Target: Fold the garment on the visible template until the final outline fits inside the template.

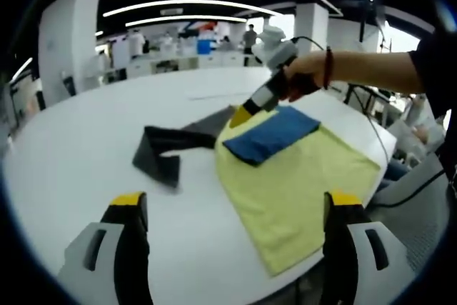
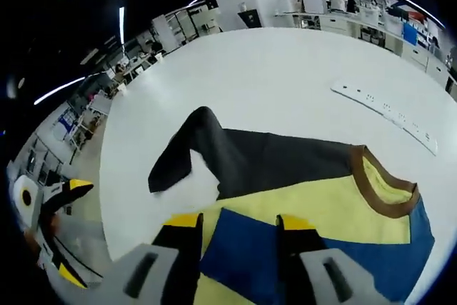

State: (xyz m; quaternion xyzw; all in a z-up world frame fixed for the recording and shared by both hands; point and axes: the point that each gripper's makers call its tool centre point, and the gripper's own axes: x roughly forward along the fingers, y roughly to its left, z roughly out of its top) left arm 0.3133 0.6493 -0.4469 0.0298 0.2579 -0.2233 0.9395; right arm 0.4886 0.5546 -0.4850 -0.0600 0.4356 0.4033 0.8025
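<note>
The garment (image 1: 285, 183) lies on the white desk (image 1: 86, 141), toward its right edge in the left gripper view. It is a yellow shirt with a blue panel (image 1: 271, 133) folded across its upper part, a dark grey sleeve (image 1: 168, 148) spread to the left, and a brown collar band (image 2: 382, 183) visible in the right gripper view.

Risks:
- The near right corner of the yellow cloth lies at the desk edge. A pull toward that side could drag it over the edge and out of the workspace.
- The right tool (image 2: 235, 230) stands over the blue panel with jaws narrowly apart. Closing here may pinch several layers and disturb the existing fold.
- The grey sleeve is crumpled. Folding it inward without flattening would probably leave a bulge outside the outline.

Tool state: the left tool (image 1: 232, 208) is wide and holds nothing, hovering near the desk edge. Whether cloth lies between the right tool's jaws cannot be determined.

Not discernible: no template outline can be made out on the desk. A white strip (image 2: 385, 108) lies far off; its purpose is unclear.
</note>
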